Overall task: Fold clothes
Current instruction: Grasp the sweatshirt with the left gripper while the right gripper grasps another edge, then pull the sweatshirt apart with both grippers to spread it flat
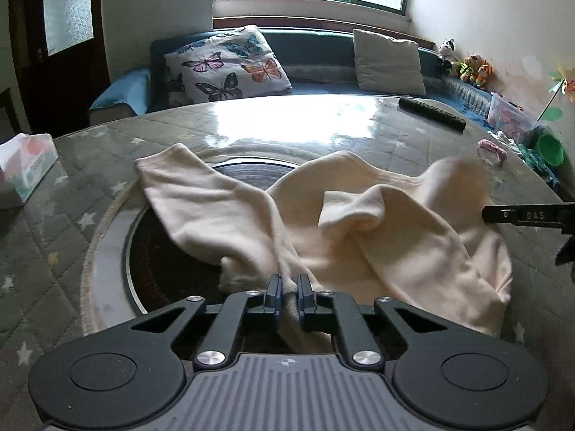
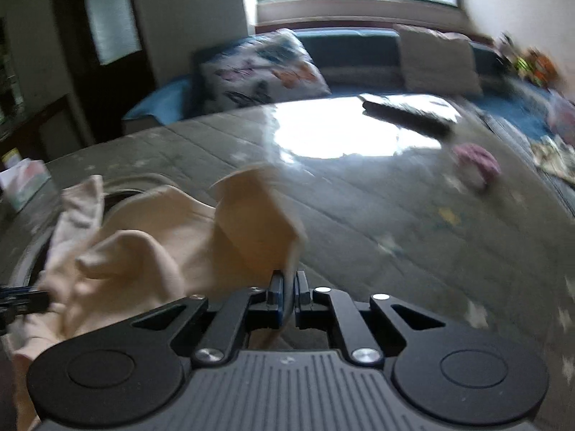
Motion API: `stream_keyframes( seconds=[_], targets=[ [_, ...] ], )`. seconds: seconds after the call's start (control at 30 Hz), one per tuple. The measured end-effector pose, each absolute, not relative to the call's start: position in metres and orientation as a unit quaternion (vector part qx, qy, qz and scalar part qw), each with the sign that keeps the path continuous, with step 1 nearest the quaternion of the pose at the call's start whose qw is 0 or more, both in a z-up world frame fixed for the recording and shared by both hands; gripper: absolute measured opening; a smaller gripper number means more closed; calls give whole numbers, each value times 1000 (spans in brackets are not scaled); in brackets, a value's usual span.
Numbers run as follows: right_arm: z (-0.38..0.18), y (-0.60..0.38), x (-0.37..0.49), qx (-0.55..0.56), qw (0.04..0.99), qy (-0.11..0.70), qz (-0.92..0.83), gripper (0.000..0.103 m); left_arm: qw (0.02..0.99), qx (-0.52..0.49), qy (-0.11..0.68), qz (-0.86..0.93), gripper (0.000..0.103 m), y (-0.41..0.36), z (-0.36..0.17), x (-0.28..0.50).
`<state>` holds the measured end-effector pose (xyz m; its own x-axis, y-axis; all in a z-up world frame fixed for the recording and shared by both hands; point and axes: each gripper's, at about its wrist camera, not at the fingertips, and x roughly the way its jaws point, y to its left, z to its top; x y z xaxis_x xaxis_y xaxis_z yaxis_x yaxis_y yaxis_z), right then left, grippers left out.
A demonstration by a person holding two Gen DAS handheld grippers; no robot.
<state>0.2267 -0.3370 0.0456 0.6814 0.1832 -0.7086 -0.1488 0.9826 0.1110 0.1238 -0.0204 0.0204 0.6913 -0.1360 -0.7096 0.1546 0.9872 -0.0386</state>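
Observation:
A cream long-sleeved garment (image 1: 359, 230) lies crumpled on the table, one sleeve stretched to the left over a dark round inset. My left gripper (image 1: 288, 282) is shut on a bunched fold at the garment's near edge, the cloth pinched between the blue pads. In the right wrist view, which is blurred, the same garment (image 2: 154, 244) lies to the left, and my right gripper (image 2: 287, 280) is shut on a raised flap of it. The right gripper's finger (image 1: 521, 214) enters the left wrist view from the right edge. The left gripper's tip (image 2: 21, 298) shows at the left edge of the right wrist view.
The table (image 1: 54, 244) has a grey star-patterned quilted cover under glossy film. A tissue box (image 1: 25, 165) stands at the left, a black remote (image 1: 431, 113) at the back right, a pink item (image 1: 492, 149) and toys by the right edge. A sofa with cushions (image 1: 230, 64) lies beyond.

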Motion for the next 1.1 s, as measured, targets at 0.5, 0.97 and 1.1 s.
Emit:
stream_keyframes(
  seconds=[0.5,0.97,1.1],
  targets=[
    [70,-243,203,-89,896,335,276,48,922,-11,381,-60,9,7,26,100],
    [53,-191,215,-174,897,313,259,7,924,-27,378,-51,8,23,28,77],
    [74,-229,214,-116,918,304,227,5,926,-31,373,-48,8,27,31,71]
  ],
)
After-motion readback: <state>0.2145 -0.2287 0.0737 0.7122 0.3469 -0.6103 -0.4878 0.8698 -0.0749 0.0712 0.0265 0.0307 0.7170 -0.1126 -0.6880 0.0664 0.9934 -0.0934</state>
